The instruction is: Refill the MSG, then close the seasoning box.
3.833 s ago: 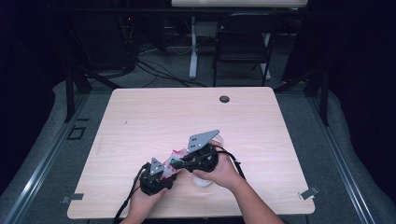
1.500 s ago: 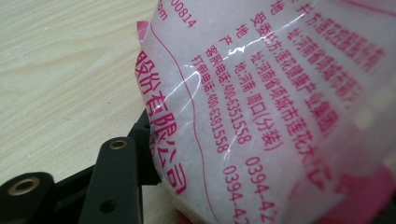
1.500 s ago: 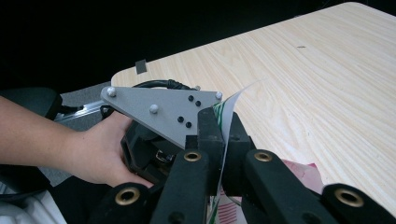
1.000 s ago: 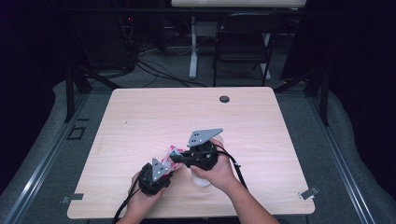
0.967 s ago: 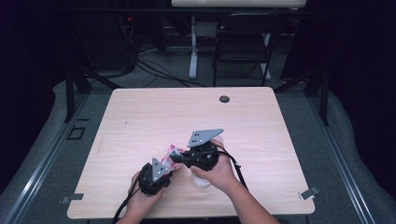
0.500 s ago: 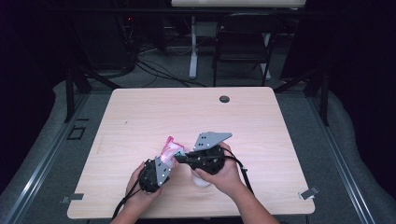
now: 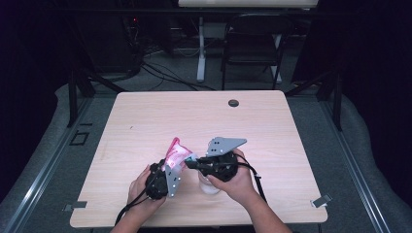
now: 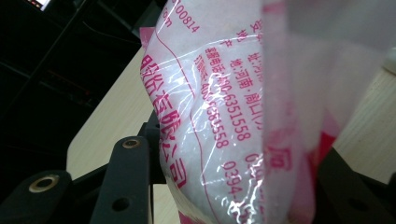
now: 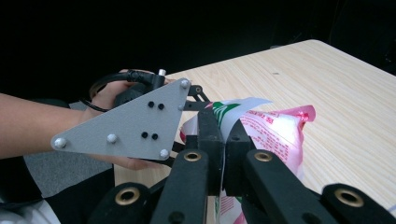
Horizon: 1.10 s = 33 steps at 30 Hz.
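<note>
Near the table's front edge, the left gripper (image 7: 167, 175) clamps the body of a clear plastic bag with pink print and white grains (image 7: 176, 154), held above the light wooden table (image 7: 145, 121). Beside it, the right gripper (image 9: 223, 140) is closed on the bag's corner. A clear cup (image 7: 209, 185) stands under the right hand (image 7: 239, 180). Farther away is a black round grommet (image 7: 233, 103). The left gripper view shows the bag's printed digits.

One wooden table (image 7: 145, 126) serves as the landmark. Over its near edge work two hand-held grippers — the left gripper (image 7: 171, 171) and the right gripper (image 7: 190, 163) — one in each of the person's two hands. Between them, above the table's near middle, is one pink-and-white plastic bag (image 7: 176, 154). One small white container (image 7: 209, 186) stands on the table just beneath the right gripper. One dark round cap (image 7: 233, 103) lies near the table's far edge — and beyond that edge stands one folding chair (image 7: 252, 48).
</note>
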### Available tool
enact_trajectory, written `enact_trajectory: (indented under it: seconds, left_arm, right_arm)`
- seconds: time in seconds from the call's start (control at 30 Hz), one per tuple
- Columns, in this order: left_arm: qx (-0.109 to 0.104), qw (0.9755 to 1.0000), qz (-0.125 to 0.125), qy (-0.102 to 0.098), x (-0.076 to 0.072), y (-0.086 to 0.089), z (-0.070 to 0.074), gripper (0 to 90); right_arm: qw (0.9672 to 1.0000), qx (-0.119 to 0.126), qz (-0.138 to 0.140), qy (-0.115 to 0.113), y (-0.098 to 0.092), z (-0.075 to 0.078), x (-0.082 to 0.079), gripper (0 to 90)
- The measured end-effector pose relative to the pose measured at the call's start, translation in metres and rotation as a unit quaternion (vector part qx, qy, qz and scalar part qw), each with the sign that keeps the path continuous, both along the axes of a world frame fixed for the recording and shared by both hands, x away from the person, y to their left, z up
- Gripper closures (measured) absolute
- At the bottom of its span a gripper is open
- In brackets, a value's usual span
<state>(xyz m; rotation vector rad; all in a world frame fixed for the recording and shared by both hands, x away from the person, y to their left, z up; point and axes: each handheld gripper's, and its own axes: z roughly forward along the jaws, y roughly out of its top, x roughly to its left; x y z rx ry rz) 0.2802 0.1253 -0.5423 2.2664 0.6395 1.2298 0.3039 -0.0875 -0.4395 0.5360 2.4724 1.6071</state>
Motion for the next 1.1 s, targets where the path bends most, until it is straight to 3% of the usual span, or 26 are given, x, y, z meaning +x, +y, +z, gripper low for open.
enact_trajectory:
  seconds: [0.2, 0.33, 0.53, 0.57, 0.6, 0.73, 0.93, 0.97, 1.0, 1.1]
  left_arm:
    - [0.037, 0.9990, -0.001, -0.023, 0.000, -0.002, 0.003, 56.3]
    - [0.044, 0.9985, -0.004, -0.033, 0.000, -0.004, 0.004, 56.3]
    - [0.076, 0.9957, -0.001, -0.053, -0.002, -0.006, 0.007, 56.3]
    - [0.084, 0.9949, -0.002, -0.056, -0.002, -0.005, 0.009, 56.3]
    - [0.119, 0.9916, 0.002, -0.051, -0.003, -0.004, 0.013, 56.3]
    - [0.135, 0.9887, -0.001, -0.064, -0.002, -0.005, 0.016, 56.3]
    - [0.129, 0.9885, -0.014, -0.077, -0.002, -0.010, 0.012, 56.4]
    - [0.180, 0.9811, -0.009, -0.071, -0.003, -0.009, 0.019, 56.4]
    - [0.191, 0.9789, -0.011, -0.073, -0.003, -0.009, 0.020, 56.5]
    - [0.204, 0.9760, -0.014, -0.076, -0.003, -0.010, 0.022, 56.6]
  right_arm:
    - [1.0000, -0.004, -0.002, 0.000, -0.004, 0.000, 0.000, 89.3]
    - [1.0000, -0.005, -0.004, -0.003, -0.006, 0.001, -0.001, 89.3]
    - [1.0000, -0.003, -0.005, -0.001, -0.009, 0.001, 0.000, 89.3]
    - [1.0000, -0.002, -0.004, -0.001, -0.009, 0.001, -0.001, 89.3]
    - [1.0000, -0.002, -0.004, -0.002, -0.009, 0.002, -0.001, 89.3]
    - [1.0000, 0.000, -0.005, -0.004, -0.010, 0.002, -0.002, 89.3]
    - [1.0000, -0.002, -0.007, -0.002, -0.013, 0.001, -0.001, 89.3]
    - [1.0000, -0.003, -0.006, -0.001, -0.013, 0.001, -0.001, 89.3]
    - [1.0000, -0.002, -0.007, 0.000, -0.013, 0.001, -0.001, 89.3]
    - [1.0000, -0.001, -0.008, -0.001, -0.014, 0.001, -0.001, 89.3]
